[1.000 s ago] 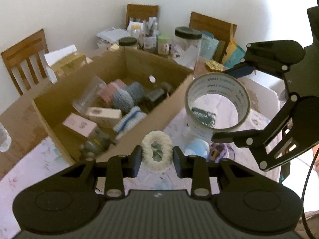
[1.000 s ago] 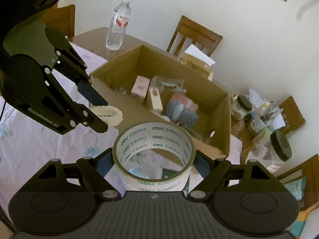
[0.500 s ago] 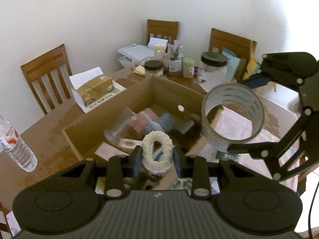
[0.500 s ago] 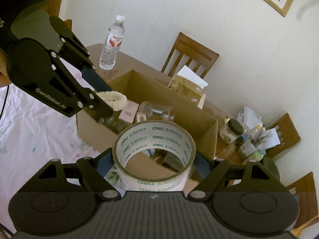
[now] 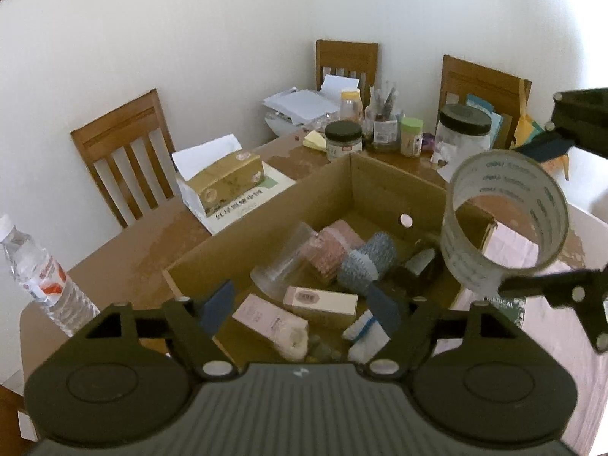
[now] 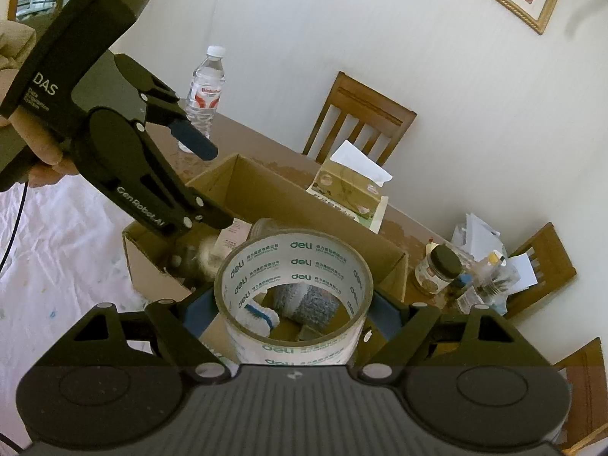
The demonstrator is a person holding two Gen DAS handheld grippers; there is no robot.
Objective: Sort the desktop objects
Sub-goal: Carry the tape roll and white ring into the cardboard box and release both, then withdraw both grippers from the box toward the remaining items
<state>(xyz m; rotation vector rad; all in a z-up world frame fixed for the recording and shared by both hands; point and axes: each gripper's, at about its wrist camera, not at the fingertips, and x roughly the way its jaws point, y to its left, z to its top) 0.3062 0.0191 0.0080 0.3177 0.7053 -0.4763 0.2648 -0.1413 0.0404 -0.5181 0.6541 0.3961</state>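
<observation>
My left gripper (image 5: 300, 304) hangs over the near end of the open cardboard box (image 5: 266, 209). Its jaws are opening and nothing is between them. A white fluffy ring (image 5: 292, 338) lies in the box just under it, beside pink cartons and rolled towels. In the right wrist view the ring is a blur (image 6: 207, 252) below the left gripper (image 6: 209, 182). My right gripper (image 6: 292, 311) is shut on a wide roll of clear tape (image 6: 292, 288), held over the box's right corner. The left wrist view shows the tape roll (image 5: 505, 220) at the right.
On the wooden table around the box stand a water bottle (image 5: 41, 281) at the left and a tissue box (image 5: 224, 182) behind it. Jars and papers (image 5: 463, 125) crowd the far corner. Wooden chairs (image 5: 125, 152) line the wall. A white patterned cloth (image 6: 57, 247) covers the near side.
The left gripper let go of the white fluffy ring, which dropped into the box. Both grippers moved forward over the box, with the tape roll still gripped in the right one.
</observation>
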